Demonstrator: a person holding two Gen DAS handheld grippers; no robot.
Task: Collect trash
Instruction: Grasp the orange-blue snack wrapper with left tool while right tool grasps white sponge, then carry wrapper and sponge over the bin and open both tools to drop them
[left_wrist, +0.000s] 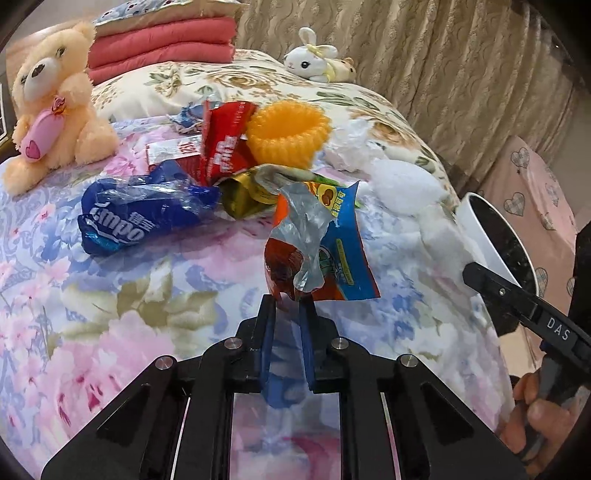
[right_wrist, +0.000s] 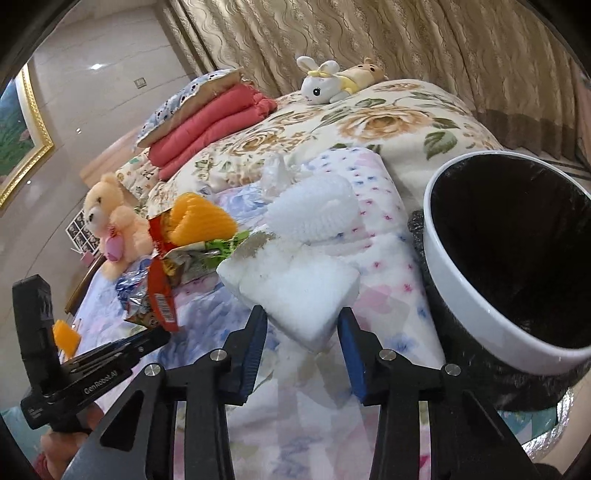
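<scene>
In the left wrist view my left gripper (left_wrist: 290, 300) is shut on the lower edge of a crumpled silver, blue and orange snack wrapper (left_wrist: 317, 243), which stands up from the bed. Behind it lie a blue wrapper (left_wrist: 140, 218), a red wrapper (left_wrist: 221, 147), a gold wrapper (left_wrist: 243, 195), an orange foam net (left_wrist: 288, 133) and white foam pieces (left_wrist: 406, 184). In the right wrist view my right gripper (right_wrist: 303, 317) has both pads against the sides of a white foam block (right_wrist: 295, 288). A white bin with a black liner (right_wrist: 461, 295) stands tilted just right of it.
A peach teddy bear (left_wrist: 55, 99) sits at the left of the floral bedspread (left_wrist: 110, 314). Folded red blankets (left_wrist: 162, 44) and a white bunny plush (left_wrist: 314, 59) lie at the far end. Beige curtains (right_wrist: 406, 44) hang behind. A person's hand (left_wrist: 535, 417) holds the right gripper's handle.
</scene>
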